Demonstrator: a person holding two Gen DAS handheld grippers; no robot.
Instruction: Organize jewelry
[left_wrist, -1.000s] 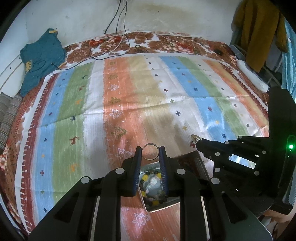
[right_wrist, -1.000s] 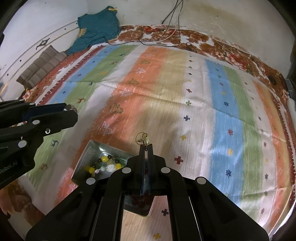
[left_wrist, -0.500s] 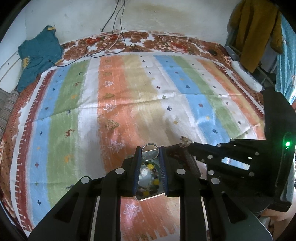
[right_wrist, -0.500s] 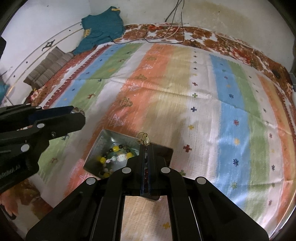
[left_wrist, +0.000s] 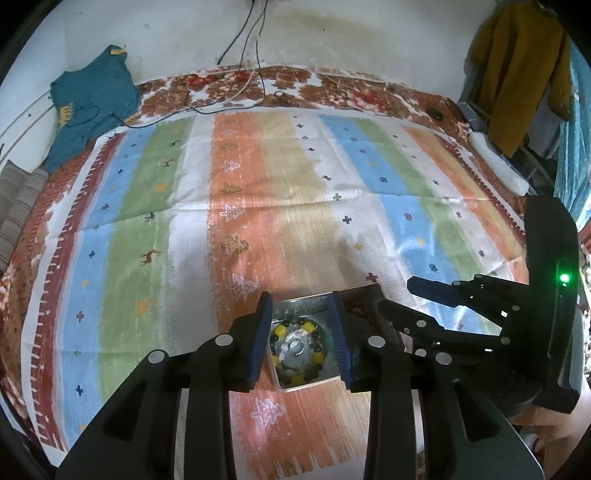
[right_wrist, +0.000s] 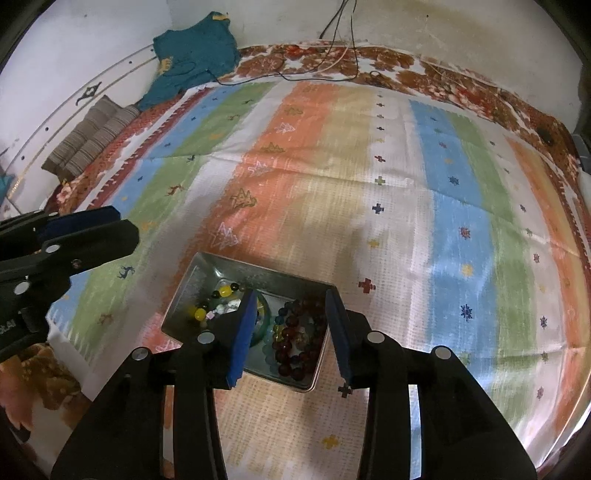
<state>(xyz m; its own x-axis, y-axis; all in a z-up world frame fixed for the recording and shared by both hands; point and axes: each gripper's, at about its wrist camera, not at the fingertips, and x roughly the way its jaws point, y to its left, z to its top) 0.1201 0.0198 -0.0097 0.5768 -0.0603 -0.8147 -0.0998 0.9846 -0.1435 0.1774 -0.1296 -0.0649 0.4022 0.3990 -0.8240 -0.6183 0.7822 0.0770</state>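
Both grippers hover over the metal tray (right_wrist: 207, 271) of beads.

The left gripper (left_wrist: 300, 305) and right gripper (right_wrist: 291, 298) have just been opening; both stand part-open, empty.

Left gripper (left_wrist: 301, 308) hangs over a metal tray (left_wrist: 295, 304) on a striped cloth (left_wrist: 258, 184), jaws just opened and empty. A yellow-and-black bead bracelet (left_wrist: 297, 345) and ring (left_wrist: 296, 346) lie in the tray; right gripper (left_wrist: 413, 295) alongside
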